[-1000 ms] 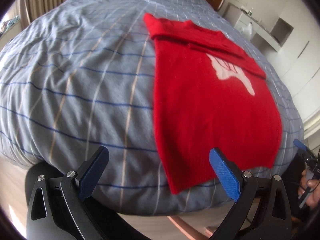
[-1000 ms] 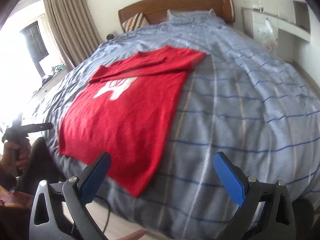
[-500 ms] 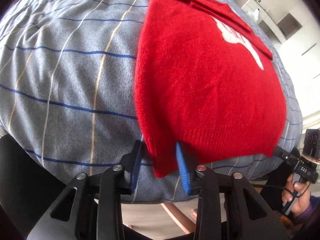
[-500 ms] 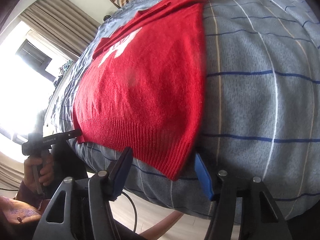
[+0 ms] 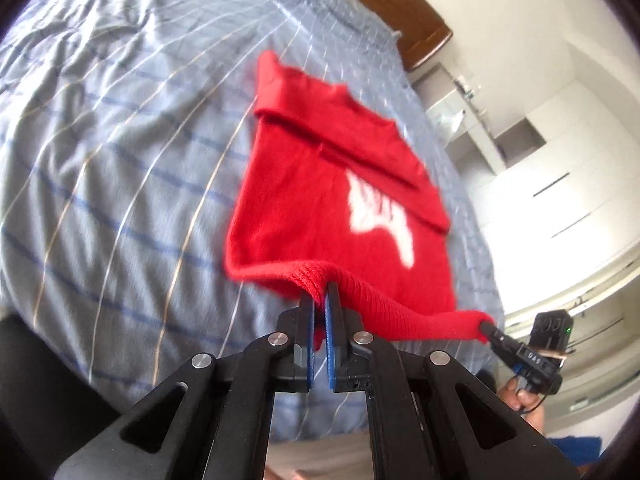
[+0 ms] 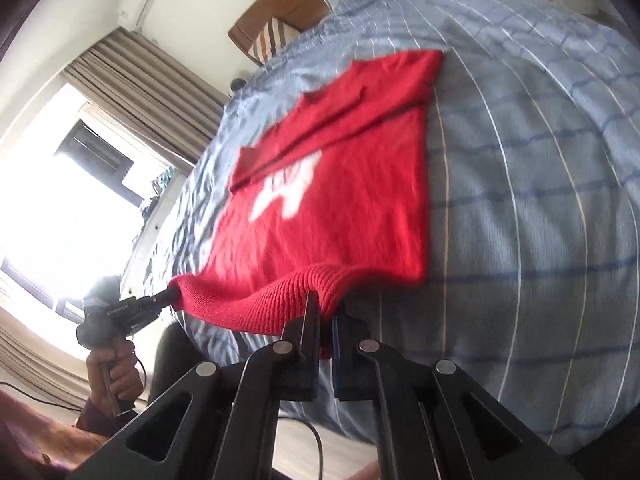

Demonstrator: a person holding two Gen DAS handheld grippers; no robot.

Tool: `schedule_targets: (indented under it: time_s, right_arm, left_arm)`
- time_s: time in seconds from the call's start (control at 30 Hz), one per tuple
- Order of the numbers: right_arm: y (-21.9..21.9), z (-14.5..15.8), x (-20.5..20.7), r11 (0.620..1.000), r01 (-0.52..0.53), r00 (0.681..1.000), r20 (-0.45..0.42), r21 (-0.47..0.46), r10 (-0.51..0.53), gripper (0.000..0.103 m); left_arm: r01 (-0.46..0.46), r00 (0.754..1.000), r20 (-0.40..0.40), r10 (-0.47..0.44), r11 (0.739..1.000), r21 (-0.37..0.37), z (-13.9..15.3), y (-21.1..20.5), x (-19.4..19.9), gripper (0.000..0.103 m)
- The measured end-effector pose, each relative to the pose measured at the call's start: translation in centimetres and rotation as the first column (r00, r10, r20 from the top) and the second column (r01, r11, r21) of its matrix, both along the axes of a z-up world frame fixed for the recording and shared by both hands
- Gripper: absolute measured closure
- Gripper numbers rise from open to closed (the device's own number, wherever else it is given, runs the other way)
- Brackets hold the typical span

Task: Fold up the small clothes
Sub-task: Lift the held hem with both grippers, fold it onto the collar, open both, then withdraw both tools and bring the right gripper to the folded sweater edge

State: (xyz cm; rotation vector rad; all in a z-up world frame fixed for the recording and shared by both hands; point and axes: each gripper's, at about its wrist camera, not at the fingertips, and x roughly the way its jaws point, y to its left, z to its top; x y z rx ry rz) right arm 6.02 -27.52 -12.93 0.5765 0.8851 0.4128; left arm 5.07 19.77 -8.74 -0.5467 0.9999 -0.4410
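Note:
A red knit sweater (image 5: 320, 200) with a white print lies on the bed, sleeves folded across its top; it also shows in the right wrist view (image 6: 340, 208). My left gripper (image 5: 319, 300) is shut on the ribbed hem at its left corner and holds it lifted off the bed. My right gripper (image 6: 325, 312) is shut on the hem's right corner, also lifted. The hem hangs stretched between them. Each gripper shows in the other's view: the right one (image 5: 486, 326) and the left one (image 6: 168, 296).
The bed (image 5: 100, 140) has a grey-blue striped cover and a wooden headboard (image 6: 280, 4) with pillows. White cabinets (image 5: 540, 152) stand to the right of the bed. A bright window with curtains (image 6: 120, 80) is on the left side.
Both grippers closed on the hem corners and lifted the hem up off the bed. The lower part of the sweater now rises toward the cameras.

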Motion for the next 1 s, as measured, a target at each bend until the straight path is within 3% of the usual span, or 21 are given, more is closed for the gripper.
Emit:
schedule_targets:
  time_s: [0.03,0.13,0.23,0.43,0.47,0.53,0.57,0.6,0.63,0.73,0.83,1.0]
  right_arm:
    - [0.0,0.0,0.0,1.0,0.0,1.0,0.0,0.0,0.0,0.099]
    - [-0.8,1.4,5.9,1.0,0.011,0.997,0.071,-0.024,-0.009,0.099]
    - [-2.0,1.9,12.8,0.999,0.039,0.994,0.101,-0.018,-0.036,0.099]
    - [-2.3,0.4,26.5,0.994,0.09,0.994,0.072,-0.066,-0.085,0.099]
    - [-2.3,-0.2,28.5,0.994,0.098,0.994,0.057,-0.056,-0.095,0.098]
    - [-2.9,-1.1,30.6,0.99,0.134,0.99,0.038,-0.041,-0.132,0.093]
    - [-3.3,-1.5,31.3,0.986,0.162,0.987,0.031,-0.041,-0.16,0.085]
    - [-3.7,-1.7,31.7,0.984,0.178,0.984,0.028,-0.031,-0.177,0.08]
    - [-3.9,-1.8,31.6,0.98,0.197,0.98,0.033,-0.023,-0.196,0.074]
    - [-4.6,-1.0,29.6,0.978,0.204,0.977,0.066,-0.038,-0.202,0.074]
    - [-4.6,-0.1,26.9,0.976,0.186,0.98,0.092,-0.113,-0.176,0.074]
    - [-3.9,0.8,20.0,0.97,0.119,0.987,0.136,-0.212,-0.091,0.067]
  left_arm:
    - [-0.013,1.0,0.026,0.013,1.0,-0.011,0.8,0.1,1.8,0.101]
    - [-0.038,0.995,0.097,0.035,0.999,0.029,1.8,-1.5,7.8,0.101]
    - [-0.058,0.994,0.094,0.051,0.995,0.081,1.5,-3.3,14.8,0.101]
    - [-0.139,0.989,0.078,0.125,0.969,0.207,-1.1,-8.7,26.8,0.099]
    - [-0.169,0.985,0.078,0.156,0.959,0.227,-1.4,-8.9,28.1,0.094]
    - [-0.23,0.973,0.067,0.221,0.941,0.248,-1.9,-8.7,29.7,0.069]
    - [-0.243,0.97,0.063,0.235,0.94,0.238,-2.1,-8.7,30.0,0.043]
    - [-0.261,0.965,0.074,0.25,0.937,0.232,-1.9,-8.6,30.5,0.031]
    - [-0.275,0.961,0.095,0.26,0.933,0.233,-1.5,-8.2,30.4,0.03]
    - [-0.256,0.964,0.14,0.225,0.929,0.268,-0.3,-7.8,28.9,0.026]
    - [-0.218,0.971,0.17,0.169,0.916,0.336,0.1,-8.5,26.8,0.022]
    - [-0.176,0.972,0.221,0.077,0.863,0.473,0.7,-10.1,20.1,0.014]
